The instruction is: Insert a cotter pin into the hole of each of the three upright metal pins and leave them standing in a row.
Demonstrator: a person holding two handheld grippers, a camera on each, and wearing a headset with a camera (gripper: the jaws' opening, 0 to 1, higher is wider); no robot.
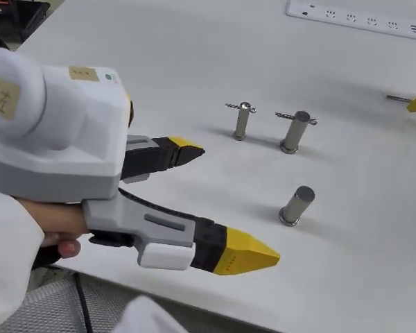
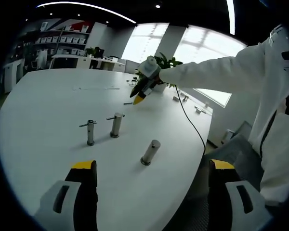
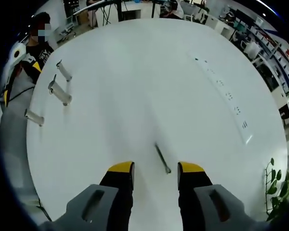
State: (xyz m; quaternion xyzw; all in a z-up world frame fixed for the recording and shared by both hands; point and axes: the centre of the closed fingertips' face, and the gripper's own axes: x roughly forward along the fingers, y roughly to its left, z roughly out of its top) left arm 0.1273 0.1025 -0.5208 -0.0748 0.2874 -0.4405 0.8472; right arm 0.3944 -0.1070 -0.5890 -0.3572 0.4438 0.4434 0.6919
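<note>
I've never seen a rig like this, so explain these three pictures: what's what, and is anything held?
A person holds a two-jaw gripper in each hand. One picture comes from a headset camera, the others from cameras on the grippers. On the white table stand two metal pins carrying cotter pins, and a bare third pin, nearest. A power strip lies farther back. Nothing is held: the left gripper is open, and the right gripper is open with a loose cotter pin lying between its jaws.

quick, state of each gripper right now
left gripper: open, empty
right gripper: open, a cotter pin lies on the table between its jaws, not gripped
</note>
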